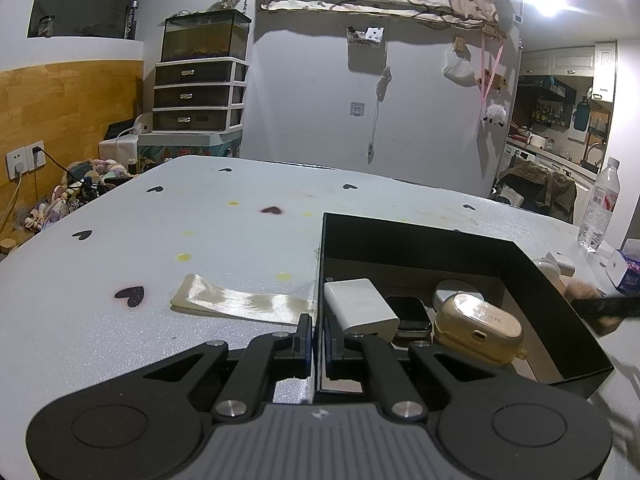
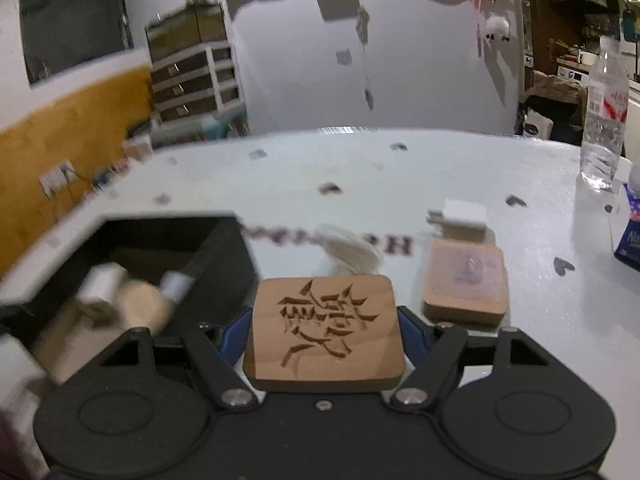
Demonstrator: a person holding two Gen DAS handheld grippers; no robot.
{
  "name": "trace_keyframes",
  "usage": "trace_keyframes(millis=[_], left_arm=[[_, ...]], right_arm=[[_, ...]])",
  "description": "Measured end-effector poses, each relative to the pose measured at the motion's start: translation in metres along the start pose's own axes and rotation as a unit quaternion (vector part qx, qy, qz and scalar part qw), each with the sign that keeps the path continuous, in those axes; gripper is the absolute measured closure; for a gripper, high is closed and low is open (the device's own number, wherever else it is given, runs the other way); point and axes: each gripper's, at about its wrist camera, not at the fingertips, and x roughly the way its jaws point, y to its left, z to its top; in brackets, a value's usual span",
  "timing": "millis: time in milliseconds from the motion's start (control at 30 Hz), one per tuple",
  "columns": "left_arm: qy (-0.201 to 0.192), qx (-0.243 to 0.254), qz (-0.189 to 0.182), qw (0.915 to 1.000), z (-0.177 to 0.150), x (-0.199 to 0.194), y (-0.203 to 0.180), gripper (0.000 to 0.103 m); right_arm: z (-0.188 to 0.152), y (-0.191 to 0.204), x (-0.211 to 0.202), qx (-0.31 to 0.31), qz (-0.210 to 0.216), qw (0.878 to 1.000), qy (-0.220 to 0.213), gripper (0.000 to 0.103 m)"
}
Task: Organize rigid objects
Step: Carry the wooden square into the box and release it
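Wooden carved block (image 2: pixel 324 330), near edge behind fingers (image 2: pixel 412 336)

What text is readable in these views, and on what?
Gold case in the black box: faint lettering, too small to read.
Blue carton: "N…", cut off.
Water bottle: label unreadable.
Wooden block in the right tool: carved characters, not legible.
Table: blurred print, unreadable.

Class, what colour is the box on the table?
Black box, clearest in the left wrist view.

White table (image 1: pixel 120 264) bears black box (image 1: pixel 440 236), ribbon (image 1: pixel 240 302), perhaps coaster (image 2: pixel 466 280).
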Motion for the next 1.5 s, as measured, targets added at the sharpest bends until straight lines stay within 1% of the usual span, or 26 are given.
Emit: trace_keyframes(millis=[100, 200, 367, 567, 633, 667, 733, 1033, 1333, 1433, 1500], left_arm=[[0.0, -0.001, 0.0, 1.0, 0.0, -0.001, -0.001, 0.097], [0.0, -0.003, -0.001, 1.0, 0.0, 0.0, -0.001, 0.097], [0.0, -0.005, -0.007, 1.0, 0.0, 0.0, 0.001, 0.097], [-0.002, -0.008, -0.012, 0.9999, -0.001, 0.0, 0.004, 0.097], [-0.002, -0.01, -0.014, 0.9998, -0.001, 0.0, 0.004, 0.097], [-0.002, -0.011, -0.015, 0.9998, -0.001, 0.0, 0.005, 0.097], [-0.003, -0.014, -0.017, 0.9998, -0.002, 0.0, 0.005, 0.097], [-0.003, -0.015, -0.018, 0.9997, -0.002, -0.001, 0.005, 0.097], [-0.003, -0.015, -0.018, 0.9997, -0.002, -0.001, 0.005, 0.097], [-0.003, -0.015, -0.018, 0.9997, -0.002, -0.001, 0.005, 0.097], [-0.003, -0.015, -0.018, 0.9997, -0.002, -0.001, 0.005, 0.097]], right_arm=[[0.013, 0.025, -0.019, 0.015, 0.024, 1.0, -0.002, 0.027], [0.019, 0.05, -0.022, 0.028, 0.056, 0.998, 0.018, 0.027], [0.023, 0.083, -0.006, 0.05, 0.121, 0.988, 0.081, 0.027], [0.024, 0.102, 0.03, 0.09, 0.138, 0.971, 0.173, 0.027], [0.022, 0.107, 0.042, 0.103, 0.139, 0.964, 0.203, 0.027], [0.02, 0.108, 0.044, 0.105, 0.138, 0.962, 0.21, 0.027], [0.02, 0.113, 0.047, 0.103, 0.115, 0.964, 0.215, 0.027], [0.025, 0.12, 0.054, 0.092, 0.066, 0.971, 0.209, 0.027], [0.021, 0.133, 0.055, 0.07, 0.045, 0.975, 0.206, 0.027], [0.021, 0.135, 0.055, 0.067, 0.046, 0.975, 0.207, 0.026], [0.021, 0.133, 0.053, 0.072, 0.054, 0.973, 0.211, 0.024]])
